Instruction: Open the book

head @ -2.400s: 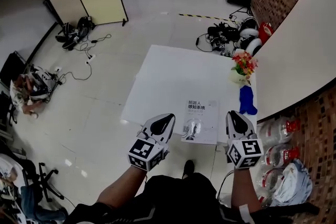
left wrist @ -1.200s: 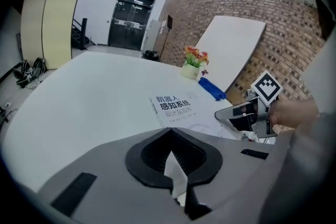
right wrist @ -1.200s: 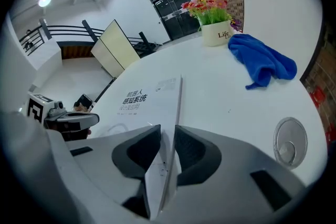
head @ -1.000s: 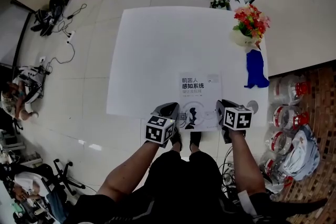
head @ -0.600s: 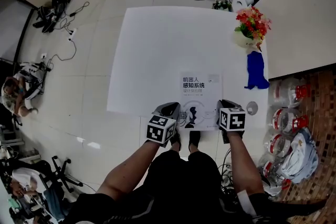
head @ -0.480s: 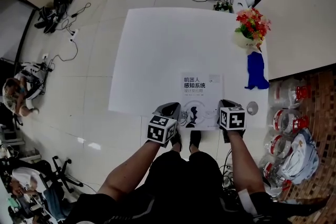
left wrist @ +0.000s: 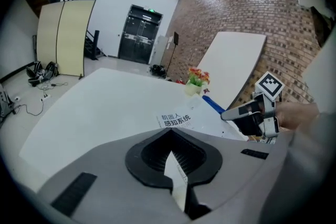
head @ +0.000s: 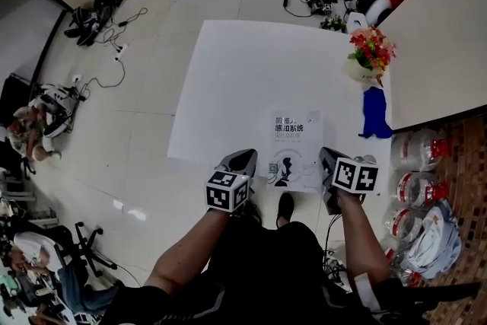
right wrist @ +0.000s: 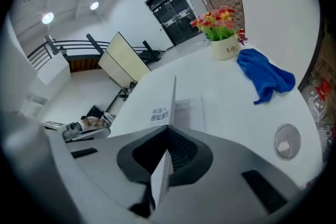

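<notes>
Left claw [head: 245, 157] and right claw [head: 328, 156] clamp near corners of the white book [head: 295, 147], cover apparently raised.

One book [head: 296, 152], two grippers [head: 245, 157] [head: 327, 156], one flower pot [head: 359, 70], one blue cloth [head: 374, 116], one table [head: 243, 80].

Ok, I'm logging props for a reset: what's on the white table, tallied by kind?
Book: 1
Flower pot: 1
Blue cloth: 1
Small round dish: 1
Total: 4
</notes>
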{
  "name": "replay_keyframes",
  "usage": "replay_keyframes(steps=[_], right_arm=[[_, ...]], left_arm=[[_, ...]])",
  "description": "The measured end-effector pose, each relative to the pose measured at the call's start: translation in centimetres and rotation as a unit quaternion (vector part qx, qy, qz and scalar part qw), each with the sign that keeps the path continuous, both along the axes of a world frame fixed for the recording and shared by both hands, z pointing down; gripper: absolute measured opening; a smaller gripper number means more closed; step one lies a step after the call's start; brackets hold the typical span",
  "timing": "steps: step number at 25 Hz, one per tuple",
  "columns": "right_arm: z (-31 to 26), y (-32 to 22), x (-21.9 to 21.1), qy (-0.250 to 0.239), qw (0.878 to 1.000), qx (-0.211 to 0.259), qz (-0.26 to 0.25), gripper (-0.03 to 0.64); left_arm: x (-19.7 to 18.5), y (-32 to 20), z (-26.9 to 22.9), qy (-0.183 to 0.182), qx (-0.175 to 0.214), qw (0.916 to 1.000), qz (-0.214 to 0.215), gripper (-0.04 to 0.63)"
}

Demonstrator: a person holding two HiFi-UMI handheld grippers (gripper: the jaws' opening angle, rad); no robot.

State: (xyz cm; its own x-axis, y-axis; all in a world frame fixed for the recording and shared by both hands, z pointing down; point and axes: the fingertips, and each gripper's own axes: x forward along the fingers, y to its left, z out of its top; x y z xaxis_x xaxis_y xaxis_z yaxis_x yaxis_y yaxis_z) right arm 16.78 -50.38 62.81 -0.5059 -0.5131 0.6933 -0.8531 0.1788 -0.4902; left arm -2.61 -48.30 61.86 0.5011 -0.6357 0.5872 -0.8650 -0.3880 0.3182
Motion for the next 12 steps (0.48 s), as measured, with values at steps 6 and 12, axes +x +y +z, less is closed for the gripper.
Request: replay_keyframes(steps=[6, 12], right_arm=[[-6.3, 0.6, -10.5, -0.057, 0.995, 0.038, -0.070, 0.000], [-5.4, 1.6, -23.0, -0.040, 0.993, 0.031, -0.111, 0.000]], left_arm=[[-5.8, 0.4, -3.7, 0.028, 0.041, 0.9987, -0.012, -0.006], [-14.8, 1.5, -4.5, 0.039, 0.054, 0.9976, -0.021, -0.006]])
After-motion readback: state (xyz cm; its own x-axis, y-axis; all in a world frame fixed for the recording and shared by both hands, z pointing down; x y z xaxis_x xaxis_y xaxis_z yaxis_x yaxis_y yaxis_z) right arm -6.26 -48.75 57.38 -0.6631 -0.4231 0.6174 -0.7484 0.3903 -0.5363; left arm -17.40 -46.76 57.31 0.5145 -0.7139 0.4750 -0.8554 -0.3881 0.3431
